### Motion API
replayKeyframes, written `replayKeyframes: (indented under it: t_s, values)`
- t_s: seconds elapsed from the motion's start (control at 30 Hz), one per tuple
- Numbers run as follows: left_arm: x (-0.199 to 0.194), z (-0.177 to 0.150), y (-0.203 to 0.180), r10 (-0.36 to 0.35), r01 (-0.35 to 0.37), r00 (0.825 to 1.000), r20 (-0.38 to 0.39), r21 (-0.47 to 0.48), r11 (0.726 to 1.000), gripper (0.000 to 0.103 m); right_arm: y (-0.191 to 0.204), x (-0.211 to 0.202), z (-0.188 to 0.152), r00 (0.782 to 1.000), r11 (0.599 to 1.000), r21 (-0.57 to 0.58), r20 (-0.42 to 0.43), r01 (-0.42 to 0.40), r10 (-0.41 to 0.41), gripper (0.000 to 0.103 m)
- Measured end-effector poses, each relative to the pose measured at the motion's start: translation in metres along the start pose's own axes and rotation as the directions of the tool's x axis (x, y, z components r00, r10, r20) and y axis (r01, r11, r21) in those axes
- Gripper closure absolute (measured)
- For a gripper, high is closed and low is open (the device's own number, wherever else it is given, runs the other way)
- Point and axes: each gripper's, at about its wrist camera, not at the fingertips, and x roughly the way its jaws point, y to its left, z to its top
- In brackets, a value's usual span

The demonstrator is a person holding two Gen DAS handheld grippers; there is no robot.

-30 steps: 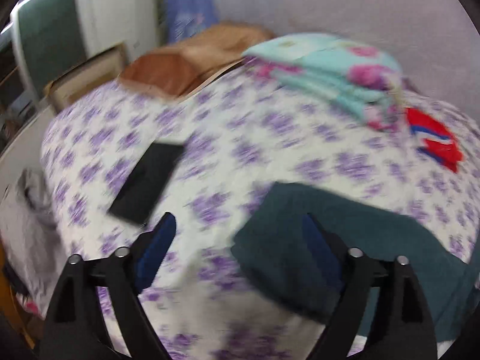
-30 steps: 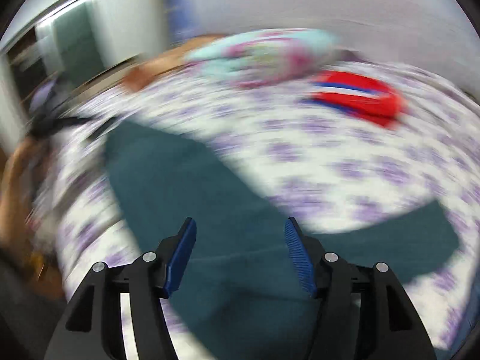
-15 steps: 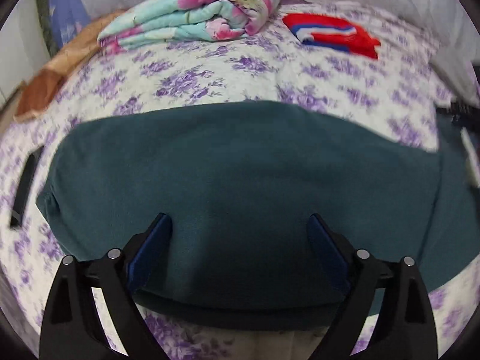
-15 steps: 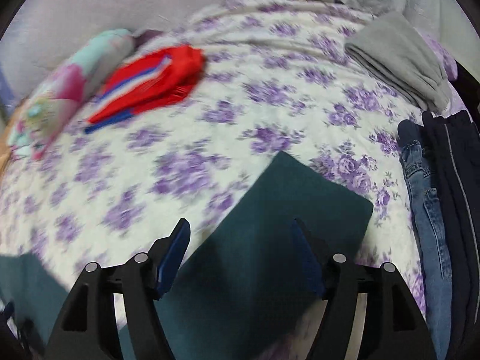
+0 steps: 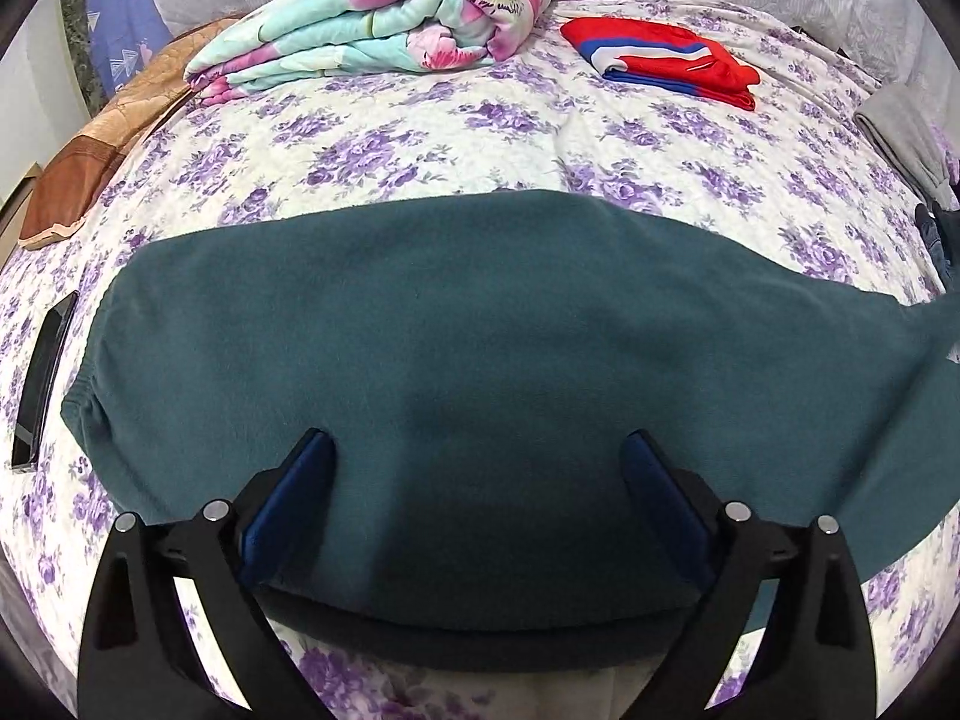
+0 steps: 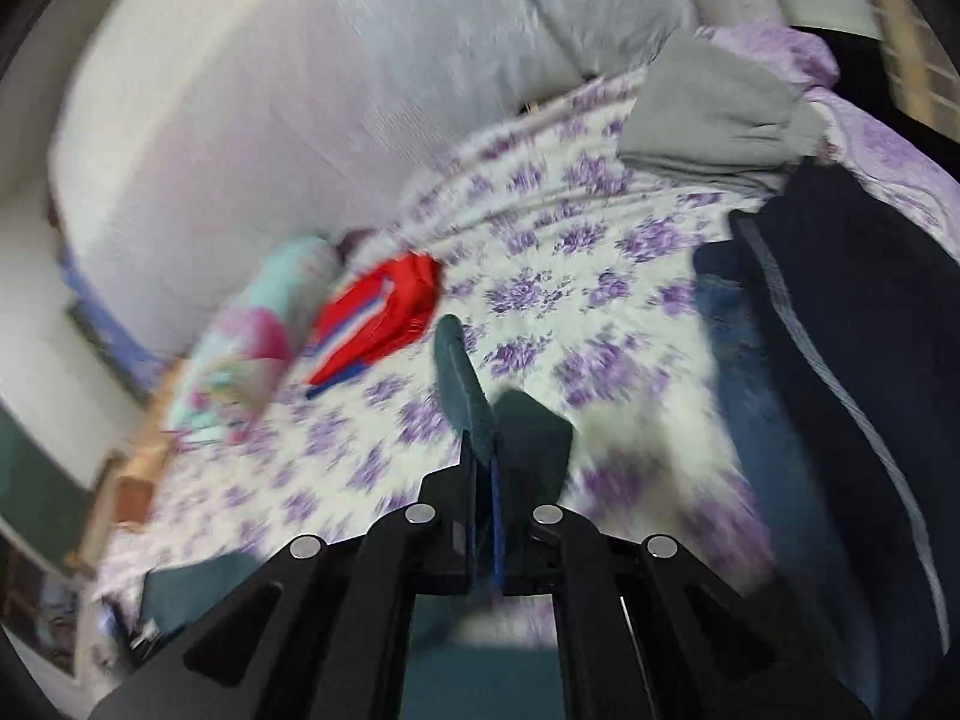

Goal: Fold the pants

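Observation:
The dark teal pants [image 5: 456, 336] lie spread across the purple-flowered bedspread [image 5: 420, 138], waistband end to the left. My left gripper [image 5: 477, 474] is open, its blue-padded fingers [image 5: 294, 492] over the pants' near edge, nothing between them. My right gripper [image 6: 485, 480] is shut on the teal pants' leg end [image 6: 465, 390], which sticks up from the jaws above the bed. The right wrist view is blurred.
A folded floral blanket [image 5: 372, 30] and a red-blue-white garment [image 5: 660, 60] lie at the far side. A black phone [image 5: 42, 378] lies left of the pants. Grey folded clothes [image 6: 714, 114], jeans and dark trousers [image 6: 840, 360] are piled on the right.
My right gripper closed on the pants' leg end and lifted it while swinging. My left gripper stayed open, settled over the near edge of the pants.

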Motion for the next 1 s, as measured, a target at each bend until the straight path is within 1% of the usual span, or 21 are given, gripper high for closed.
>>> replayKeyframes:
  t_s: [0.07, 0.1, 0.13, 0.17, 0.2, 0.23, 0.3, 0.37, 0.4, 0.43, 0.5, 0.53, 0.57, 0.63, 0.7, 0.77, 0.8, 0.87, 0.93, 1.0]
  values:
    - [0.001, 0.001, -0.001, 0.005, -0.005, 1.0, -0.004, 0.011, 1.0, 0.007, -0.033, -0.021, -0.033, 1.0, 0.998, 0.068, -0.027, 0.012, -0.01, 0.099]
    - [0.001, 0.002, -0.002, 0.006, -0.006, 1.0, -0.006, 0.014, 1.0, 0.007, -0.045, -0.024, -0.047, 0.999, 0.996, 0.082, -0.041, 0.029, -0.026, 0.099]
    - [0.001, 0.003, -0.002, 0.005, -0.005, 1.0, -0.011, 0.016, 1.0, 0.007, -0.054, -0.024, -0.062, 0.996, 0.995, 0.083, -0.07, 0.062, -0.056, 0.096]
    - [0.001, 0.003, -0.002, 0.003, -0.003, 1.0, -0.014, 0.016, 1.0, 0.007, -0.066, -0.021, -0.077, 0.986, 0.987, 0.089, -0.115, 0.134, -0.123, 0.096]
    - [0.0, 0.004, -0.001, -0.002, 0.002, 1.0, -0.02, 0.013, 1.0, 0.007, -0.074, -0.019, -0.085, 0.977, 0.979, 0.103, -0.138, 0.175, -0.16, 0.095]
    - [-0.001, 0.005, -0.001, -0.006, 0.006, 1.0, -0.022, 0.009, 1.0, 0.007, -0.086, -0.019, -0.094, 0.97, 0.97, 0.138, -0.167, 0.198, -0.174, 0.096]
    - [-0.008, 0.005, 0.0, -0.023, 0.022, 1.0, -0.013, -0.003, 1.0, 0.007, -0.088, -0.027, -0.097, 0.977, 0.972, 0.148, -0.143, 0.18, -0.159, 0.095]
    - [-0.02, 0.005, -0.003, -0.058, 0.059, 0.998, 0.018, -0.004, 0.998, 0.007, -0.076, -0.039, -0.09, 0.983, 0.979, 0.107, -0.081, 0.175, -0.167, 0.086]
    - [-0.024, 0.005, -0.006, -0.065, 0.065, 0.997, 0.029, 0.002, 0.998, 0.007, -0.071, -0.043, -0.086, 0.986, 0.982, 0.096, -0.05, 0.165, -0.161, 0.06]
    - [-0.03, 0.004, -0.012, -0.072, 0.071, 0.996, 0.047, 0.023, 0.997, 0.007, -0.063, -0.045, -0.08, 0.986, 0.984, 0.073, -0.014, 0.165, -0.165, 0.046]
    - [-0.038, 0.002, -0.025, -0.077, 0.072, 0.995, 0.071, 0.068, 0.995, 0.007, -0.049, -0.04, -0.07, 0.98, 0.98, 0.016, 0.008, 0.198, -0.198, 0.046]
    - [-0.041, 0.0, -0.035, -0.074, 0.066, 0.994, 0.085, 0.1, 0.993, 0.007, -0.04, -0.034, -0.065, 0.981, 0.981, -0.01, 0.014, 0.195, -0.194, 0.046]
    - [-0.043, -0.001, -0.043, -0.074, 0.062, 0.993, 0.094, 0.131, 0.989, 0.007, -0.033, -0.03, -0.065, 0.984, 0.983, -0.026, 0.007, 0.179, -0.179, 0.046]
    - [-0.046, -0.005, -0.061, -0.08, 0.059, 0.992, 0.101, 0.195, 0.979, 0.007, -0.02, -0.02, -0.069, 0.989, 0.987, -0.071, -0.036, 0.143, -0.146, 0.046]
    - [-0.049, -0.01, -0.076, -0.089, 0.059, 0.99, 0.108, 0.257, 0.965, 0.007, -0.012, -0.015, -0.076, 0.986, 0.982, -0.12, -0.059, 0.146, -0.154, 0.046]
    - [-0.053, -0.016, -0.091, -0.098, 0.055, 0.988, 0.12, 0.323, 0.945, 0.007, -0.001, -0.01, -0.085, 0.983, 0.969, -0.202, -0.078, 0.145, -0.163, 0.046]
    - [-0.053, -0.018, -0.098, -0.107, 0.058, 0.987, 0.121, 0.358, 0.932, 0.007, 0.003, -0.01, -0.091, 0.983, 0.964, -0.23, -0.093, 0.133, -0.158, 0.046]
    - [-0.053, -0.021, -0.105, -0.117, 0.064, 0.986, 0.114, 0.391, 0.918, 0.007, 0.014, -0.009, -0.105, 0.982, 0.956, -0.285, -0.15, 0.064, -0.11, 0.046]
    - [-0.05, -0.022, -0.109, -0.126, 0.078, 0.987, 0.097, 0.397, 0.914, 0.008, 0.028, -0.006, -0.118, 0.978, 0.935, -0.353, -0.191, 0.015, -0.088, 0.046]
    - [-0.043, -0.021, -0.112, -0.139, 0.103, 0.988, 0.063, 0.399, 0.911, 0.018, 0.037, -0.003, -0.127, 0.975, 0.919, -0.394, -0.207, -0.005, -0.084, 0.046]
